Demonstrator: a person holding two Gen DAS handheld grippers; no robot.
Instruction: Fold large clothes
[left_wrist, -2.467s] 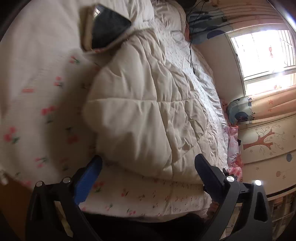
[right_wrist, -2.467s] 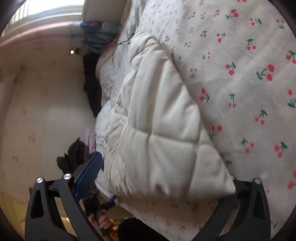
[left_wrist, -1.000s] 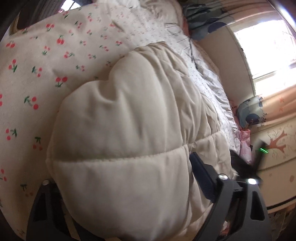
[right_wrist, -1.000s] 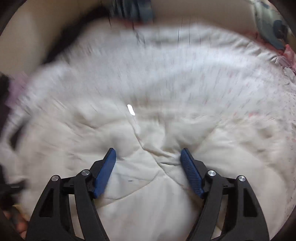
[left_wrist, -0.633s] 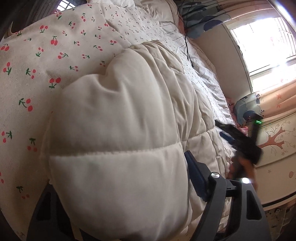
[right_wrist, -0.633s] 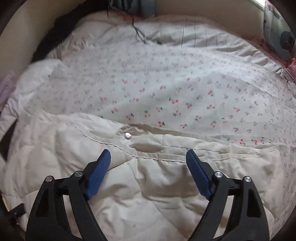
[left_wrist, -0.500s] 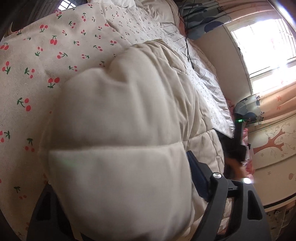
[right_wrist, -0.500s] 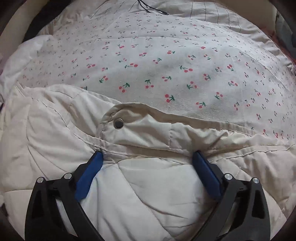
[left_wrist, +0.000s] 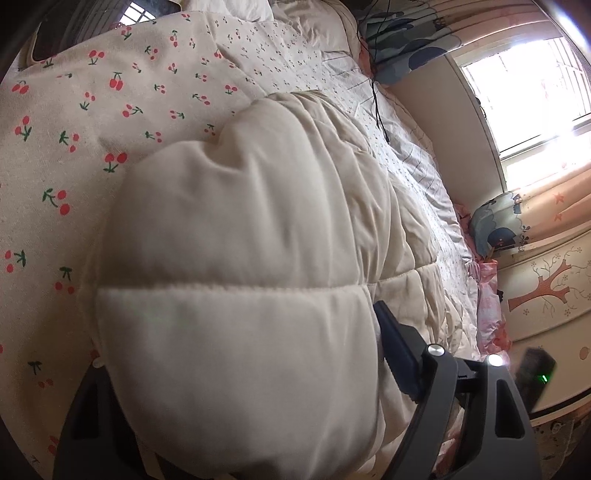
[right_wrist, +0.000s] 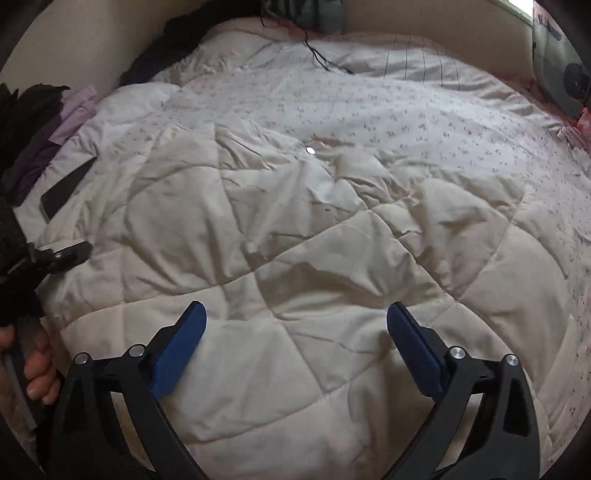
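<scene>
Cream quilted coat (right_wrist: 314, 266): spread on the bed; one puffy fold bulges between the left gripper (left_wrist: 240, 369) jaws, which grasp it. Right gripper (right_wrist: 295, 325): jaws released, hovering above the coat's middle, holding nothing. Risk: slick padding may slip out, undoing the fold. Room: cherry-print bedspread (left_wrist: 74, 122) lies bare beyond the jaws; bed edge near, behind them.

A bed (left_wrist: 55, 155) under a cherry-print sheet (left_wrist: 122, 85) fills the space ahead of the tool. Far right, a bright window (left_wrist: 524, 92) pours daylight in, with peach star-print curtains (left_wrist: 546, 210) below it. A cream cabinet with a tree motif (left_wrist: 546, 291) stands beside the bed. A beige wall (right_wrist: 74, 40) runs behind.
</scene>
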